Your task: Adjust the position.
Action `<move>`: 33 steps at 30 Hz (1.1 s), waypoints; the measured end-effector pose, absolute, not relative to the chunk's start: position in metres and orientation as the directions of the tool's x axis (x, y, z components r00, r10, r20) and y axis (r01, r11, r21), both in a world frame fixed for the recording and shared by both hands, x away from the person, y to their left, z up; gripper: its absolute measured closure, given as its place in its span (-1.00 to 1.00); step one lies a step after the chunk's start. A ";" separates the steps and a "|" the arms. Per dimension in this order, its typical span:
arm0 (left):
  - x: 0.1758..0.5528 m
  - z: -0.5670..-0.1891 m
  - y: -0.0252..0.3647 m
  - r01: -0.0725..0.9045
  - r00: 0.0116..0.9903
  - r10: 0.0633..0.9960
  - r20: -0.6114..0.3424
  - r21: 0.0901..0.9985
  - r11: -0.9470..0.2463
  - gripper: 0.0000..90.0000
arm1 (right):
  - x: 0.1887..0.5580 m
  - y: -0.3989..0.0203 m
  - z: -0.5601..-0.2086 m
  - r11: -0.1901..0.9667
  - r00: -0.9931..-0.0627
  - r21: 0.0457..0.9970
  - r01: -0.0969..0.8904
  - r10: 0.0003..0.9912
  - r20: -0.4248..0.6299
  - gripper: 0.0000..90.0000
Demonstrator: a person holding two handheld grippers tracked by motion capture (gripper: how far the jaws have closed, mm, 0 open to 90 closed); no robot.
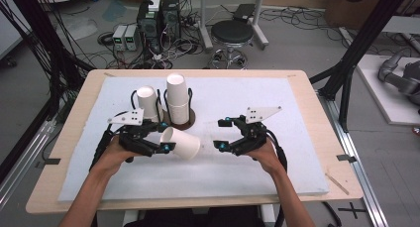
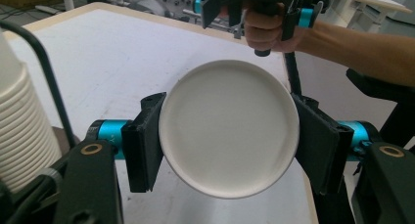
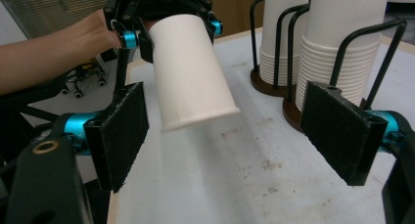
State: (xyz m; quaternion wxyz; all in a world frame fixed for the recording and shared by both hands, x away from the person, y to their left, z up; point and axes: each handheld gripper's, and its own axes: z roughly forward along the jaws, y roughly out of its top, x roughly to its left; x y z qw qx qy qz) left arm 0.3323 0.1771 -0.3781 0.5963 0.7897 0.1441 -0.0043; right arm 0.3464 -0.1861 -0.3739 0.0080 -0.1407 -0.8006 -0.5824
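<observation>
Above the white desk my left gripper clamps a paper cup sideways, mouth toward my open, empty right gripper, which should close gently around its rim.

Two stacks of white paper cups stand upright in black wire holders on round brown bases, near the far left part of the table. A white mat covers most of the wooden table. On the grey floor behind it stand a black round stool, some electronic boxes and many tangled cables.
</observation>
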 end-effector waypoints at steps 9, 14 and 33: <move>0.332 -0.382 0.162 0.225 0.964 0.195 -0.180 0.945 -0.236 -0.24 | 0.347 -0.173 -0.369 0.309 -0.966 0.923 0.228 0.193 0.174 -0.62; 0.332 -0.382 0.160 0.222 0.965 0.186 -0.183 0.951 -0.217 -0.24 | 0.348 -0.162 -0.370 0.331 -0.971 0.918 0.219 0.168 0.171 -0.67; 0.330 -0.381 0.148 0.203 0.973 0.151 -0.175 0.960 -0.192 -0.23 | 0.345 -0.132 -0.372 0.368 -0.981 0.910 0.192 0.084 0.173 -0.67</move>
